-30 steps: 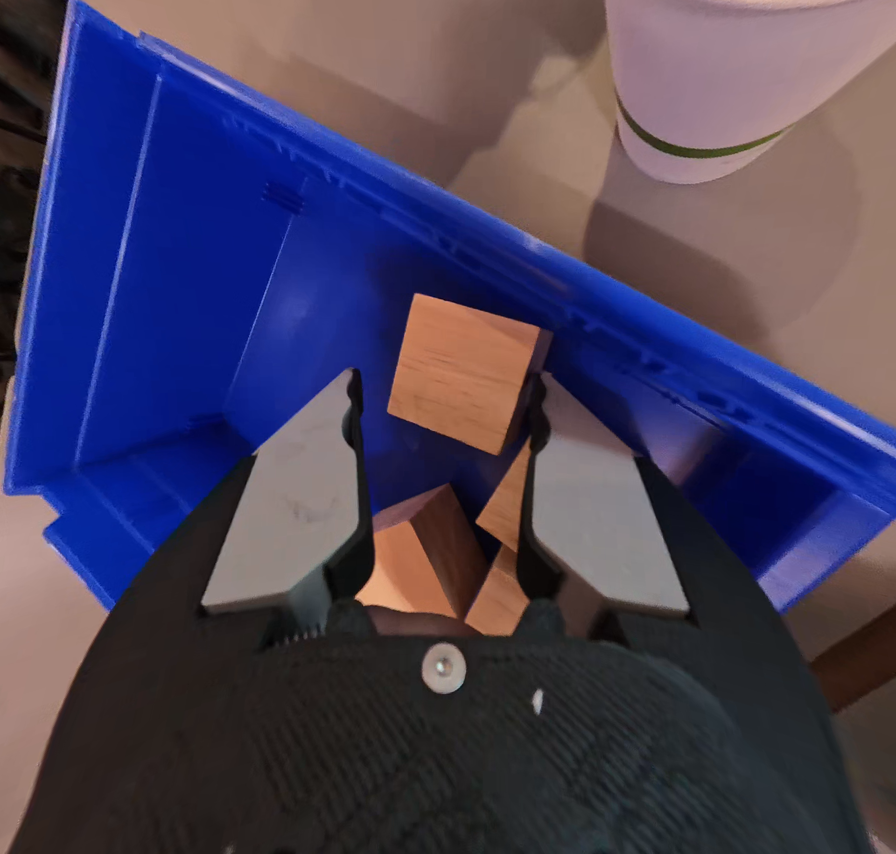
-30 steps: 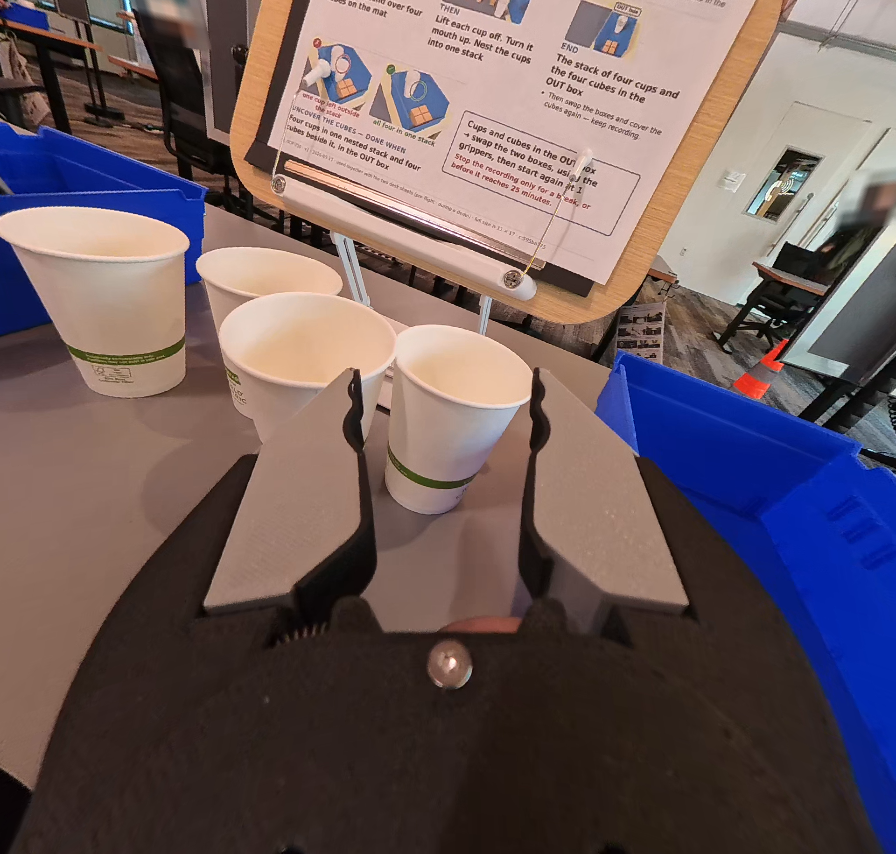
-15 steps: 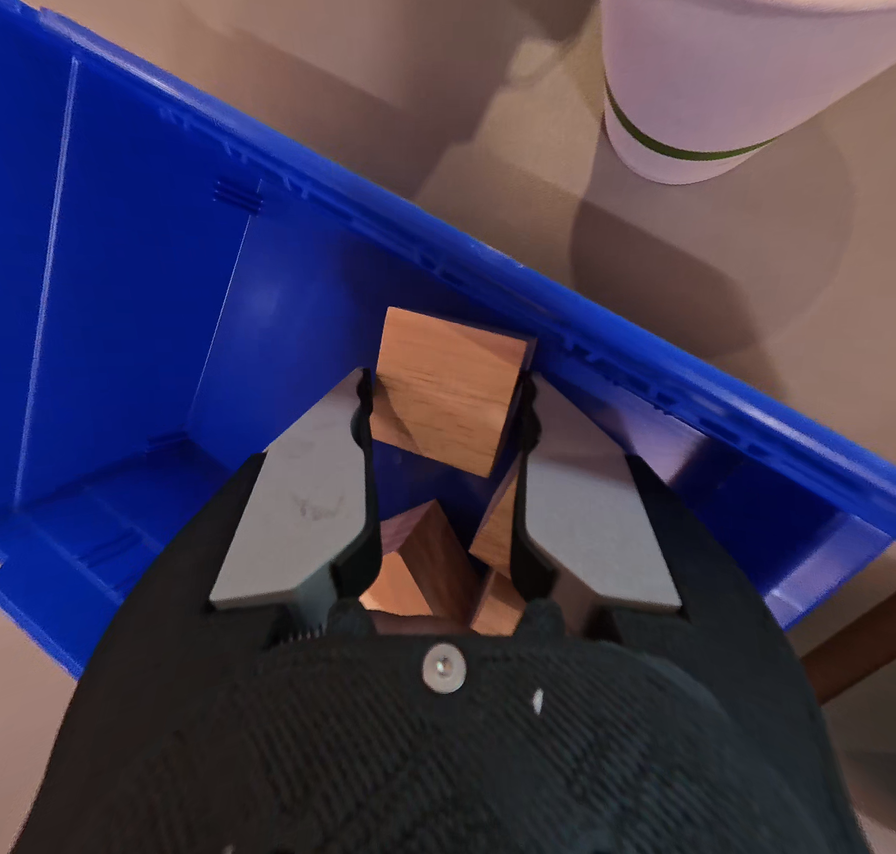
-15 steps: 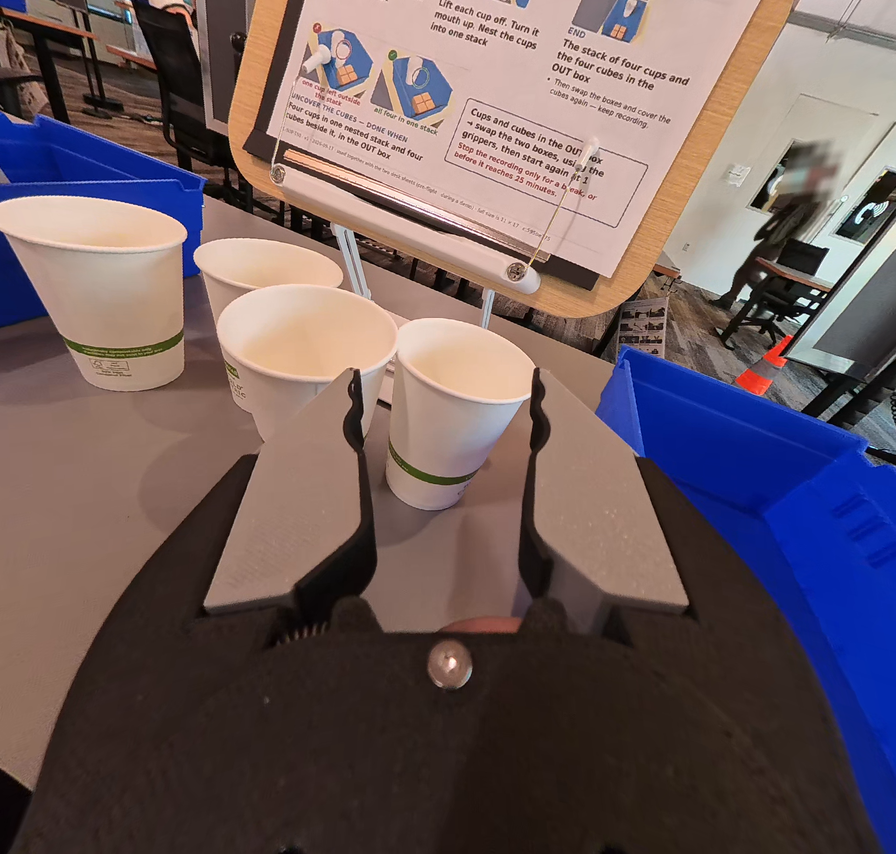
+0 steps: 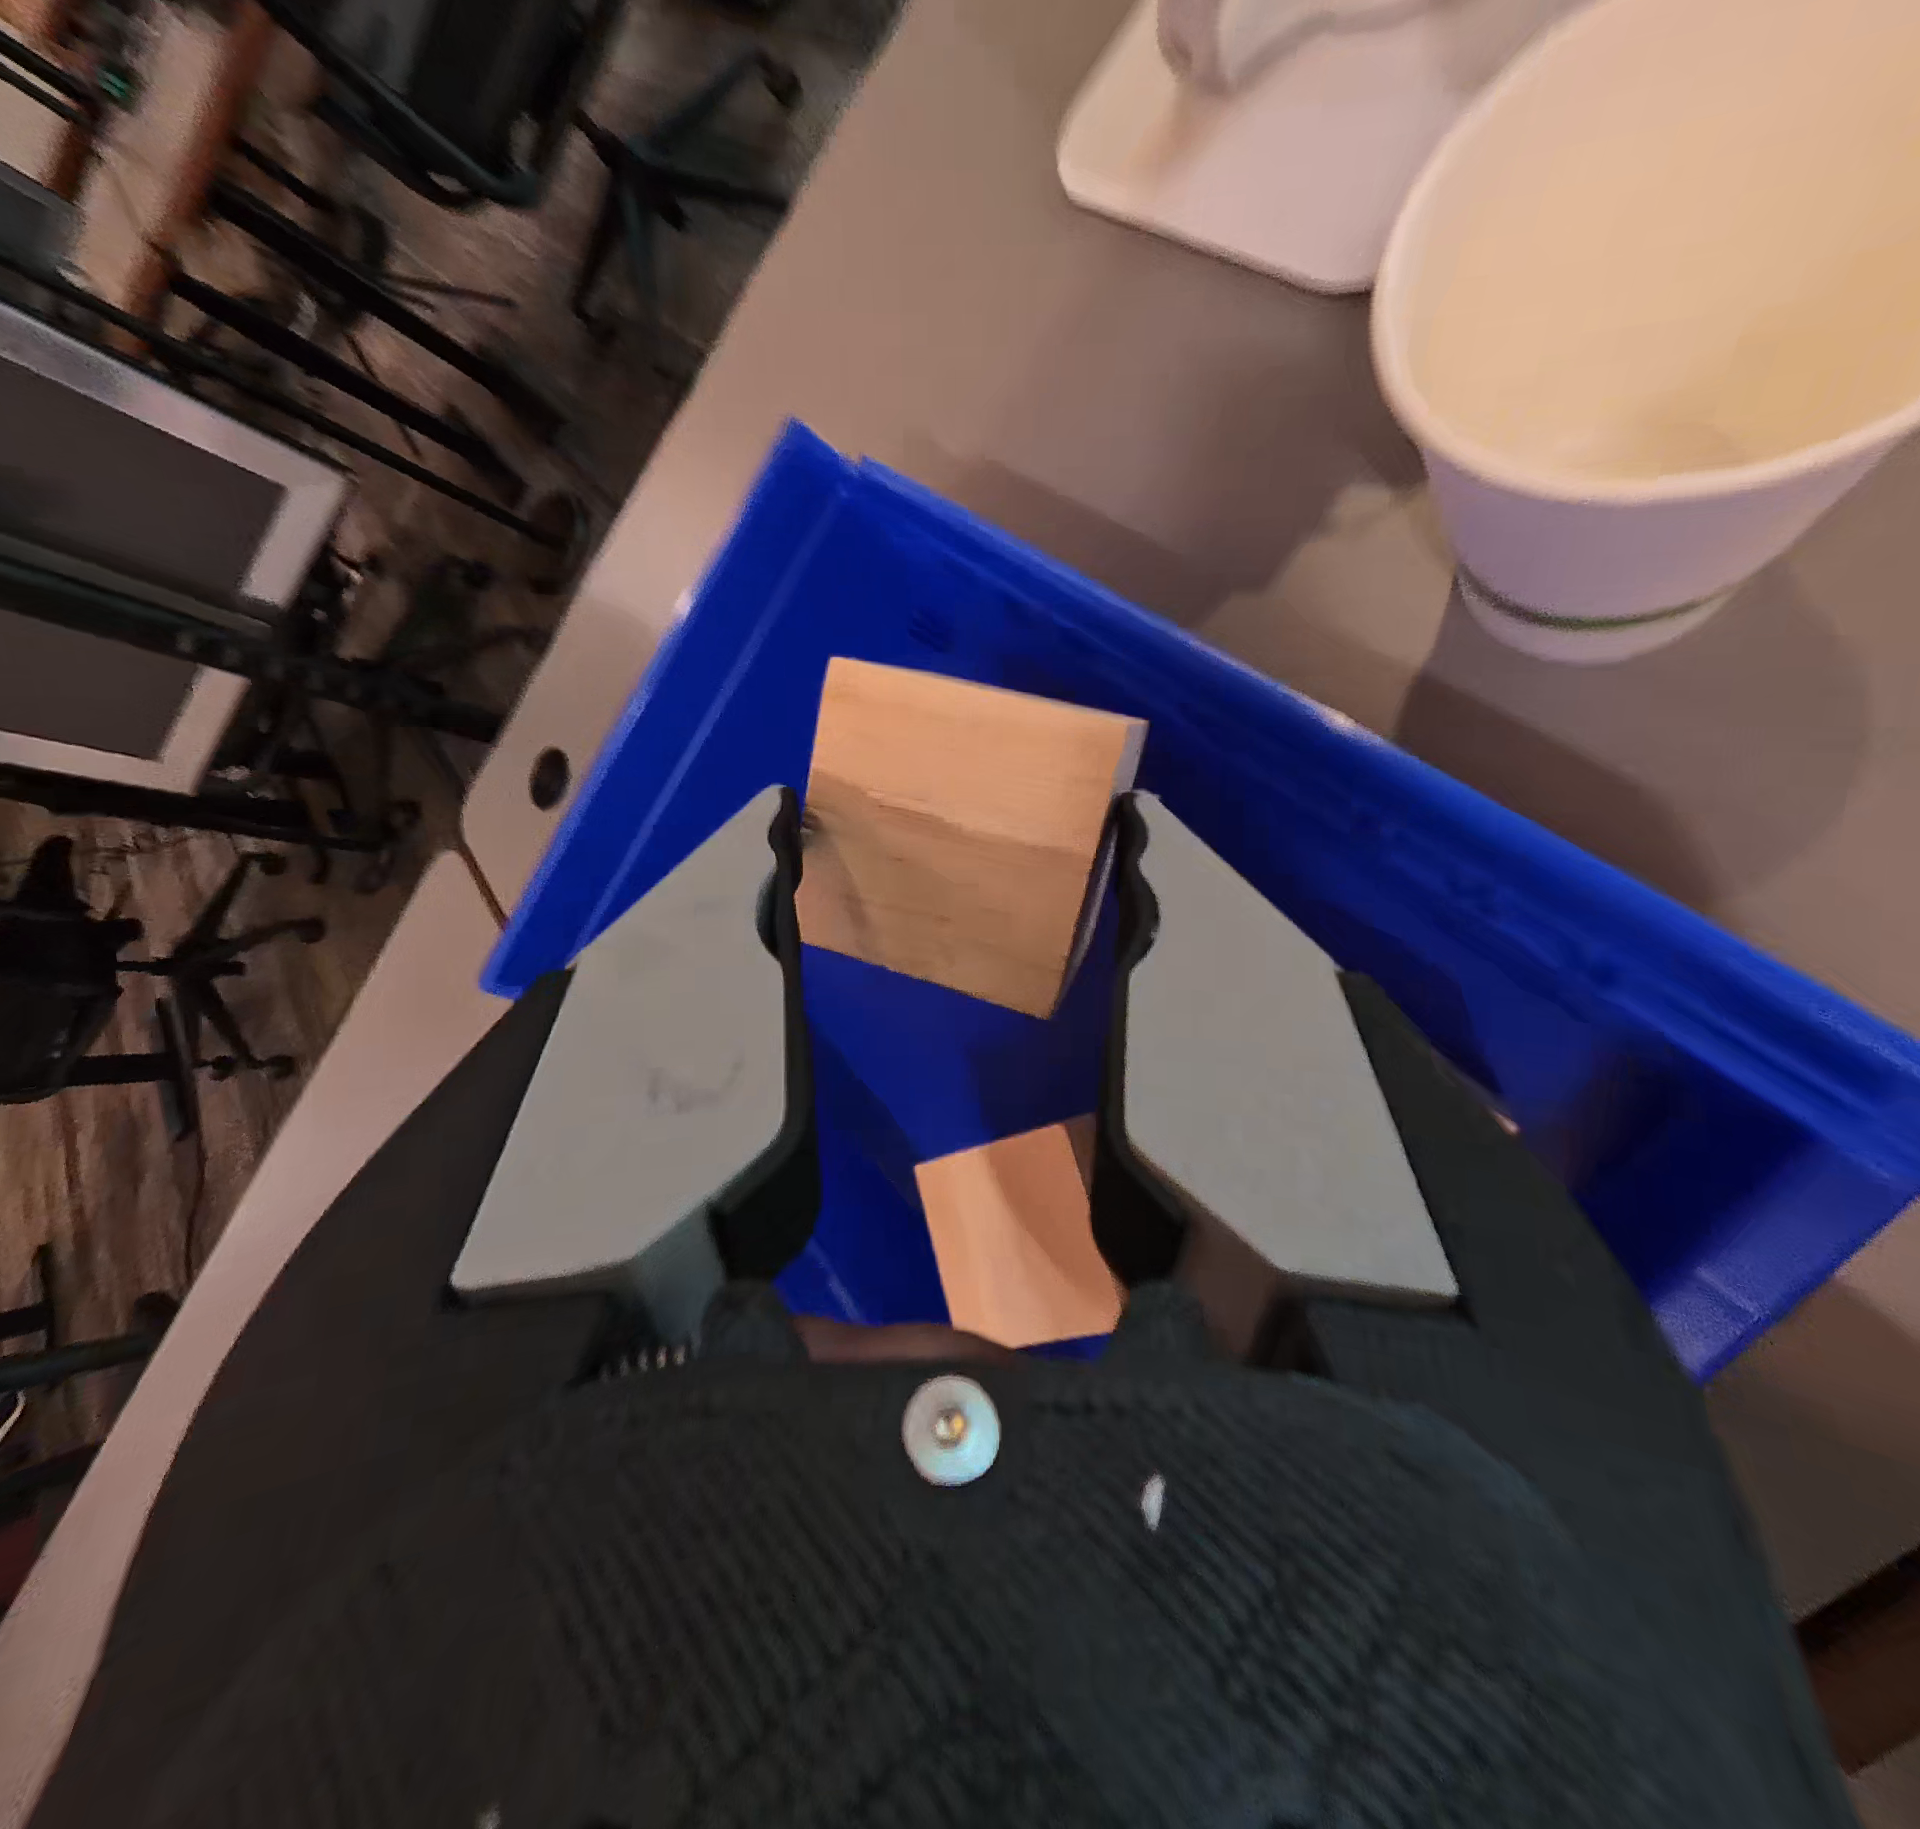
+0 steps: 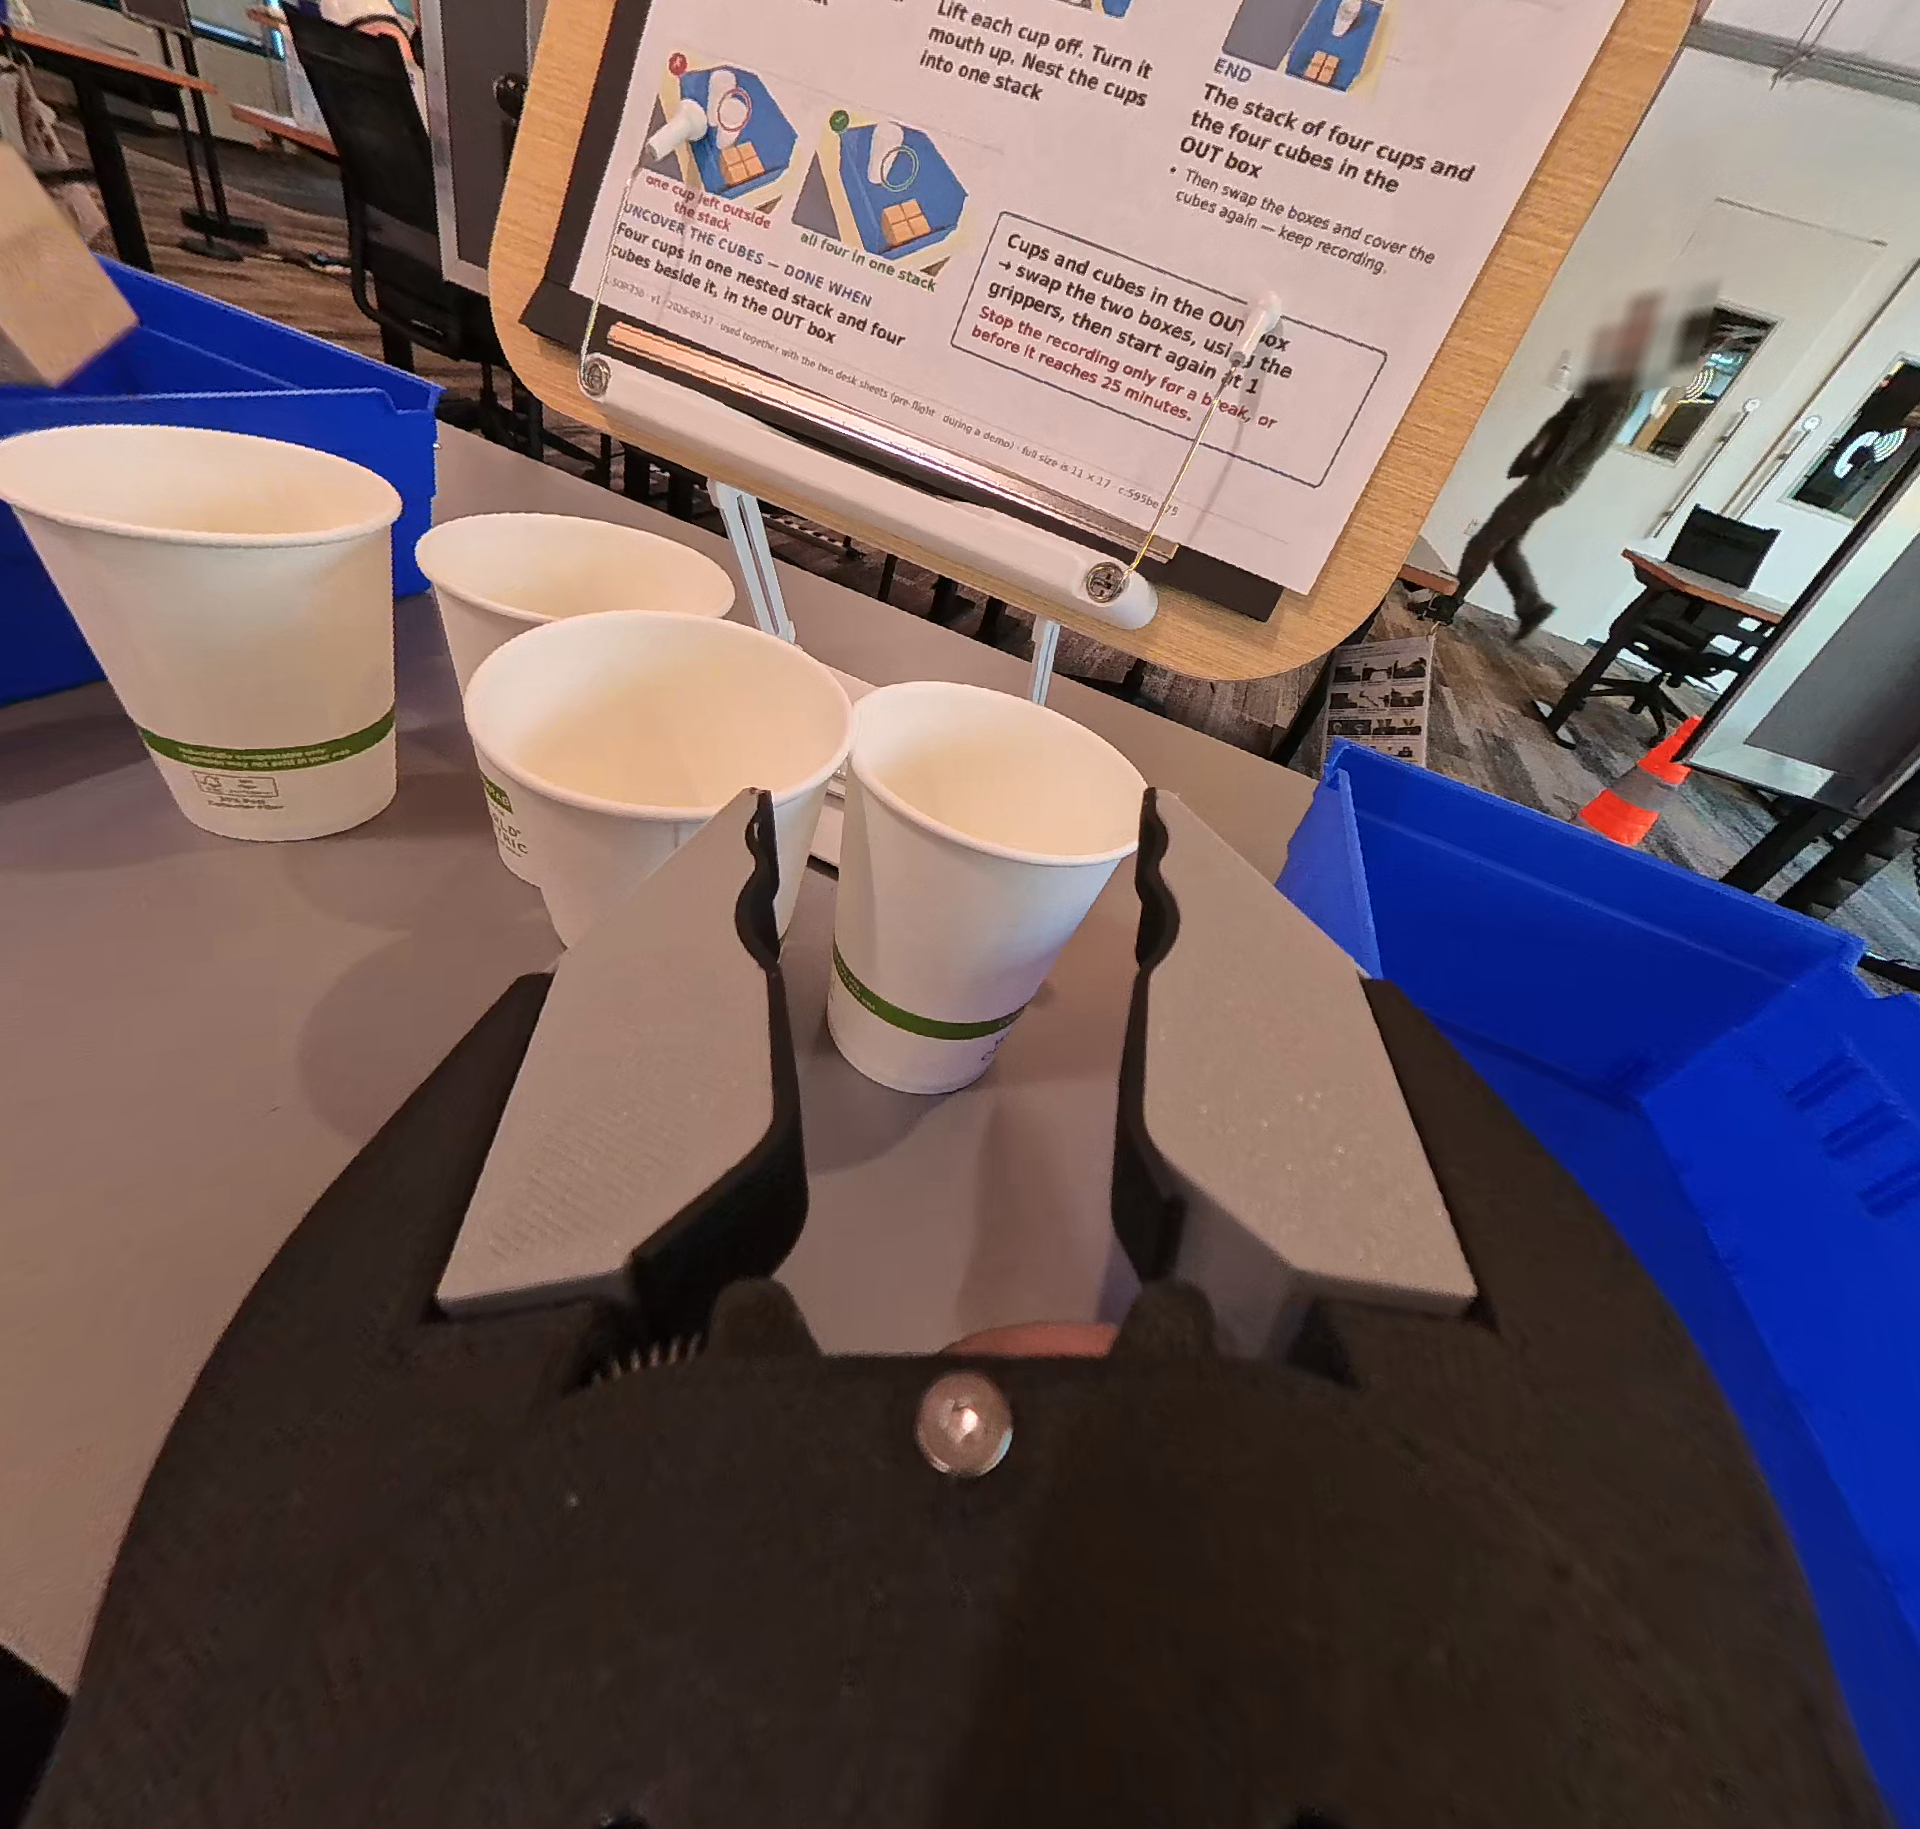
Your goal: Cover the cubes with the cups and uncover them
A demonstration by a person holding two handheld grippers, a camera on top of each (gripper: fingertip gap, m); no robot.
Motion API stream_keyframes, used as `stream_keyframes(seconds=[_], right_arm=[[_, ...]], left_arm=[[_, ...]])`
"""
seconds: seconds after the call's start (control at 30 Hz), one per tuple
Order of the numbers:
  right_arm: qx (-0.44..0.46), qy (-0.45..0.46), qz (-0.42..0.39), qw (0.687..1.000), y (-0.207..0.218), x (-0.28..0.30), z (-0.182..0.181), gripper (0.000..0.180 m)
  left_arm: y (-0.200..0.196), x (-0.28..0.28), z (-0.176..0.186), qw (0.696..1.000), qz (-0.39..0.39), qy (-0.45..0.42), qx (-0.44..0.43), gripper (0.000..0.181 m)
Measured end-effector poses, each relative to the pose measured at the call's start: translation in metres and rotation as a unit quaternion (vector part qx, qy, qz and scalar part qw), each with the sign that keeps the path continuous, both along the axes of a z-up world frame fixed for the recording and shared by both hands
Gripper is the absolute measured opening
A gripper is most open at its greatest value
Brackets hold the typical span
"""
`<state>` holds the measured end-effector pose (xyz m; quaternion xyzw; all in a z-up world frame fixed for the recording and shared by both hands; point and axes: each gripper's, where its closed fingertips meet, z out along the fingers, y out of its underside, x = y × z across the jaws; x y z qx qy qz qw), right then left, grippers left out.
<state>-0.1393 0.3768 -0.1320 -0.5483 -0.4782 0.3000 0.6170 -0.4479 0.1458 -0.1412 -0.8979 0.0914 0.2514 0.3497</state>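
My left gripper [image 5: 956,818] is shut on a wooden cube [image 5: 966,751] and holds it above the blue bin [image 5: 1455,927]. Another wooden cube [image 5: 1013,1249] lies in the bin below, partly hidden by my fingers. A white paper cup [image 5: 1662,325] stands mouth up on the table beyond the bin. My right gripper [image 6: 951,844] is open and empty, just in front of a mouth-up cup [image 6: 966,886]. Three more mouth-up cups [image 6: 644,740] [image 6: 561,574] [image 6: 218,626] stand to its left on the grey table.
A second blue bin [image 6: 1558,948] sits at the right of the table, and the left bin [image 6: 260,366] shows behind the cups. A clipboard with an instruction sheet [image 6: 1039,221] stands on a white stand [image 5: 1247,148] behind the cups. The table edge [image 5: 644,553] runs left of the bin. Some 40 cm of space lies between my two pairs of fingers. Measured from the fingertips, the mouth-up cup [image 6: 966,886] is 5 cm or so from the right gripper and 35 cm from the left.
My left gripper closed on the top cube and lifted it up out of the bin, so the table edge and room now show. My right gripper stayed almost still.
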Motion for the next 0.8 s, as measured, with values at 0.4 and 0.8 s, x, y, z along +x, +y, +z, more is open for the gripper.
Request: stream_keyframes(seconds=[0.4,0.8], right_arm=[[0.002,0.001,-0.001,1.0,0.0,0.0,0.001,0.067],[0.003,0.003,-0.002,1.0,0.0,0.001,0.002,0.067]], left_arm=[[0.008,0.07,0.111,0.976,-0.082,-0.01,0.2,0.059],[0.057,0.154,0.121,0.968,-0.155,-0.035,0.195,0.059]])
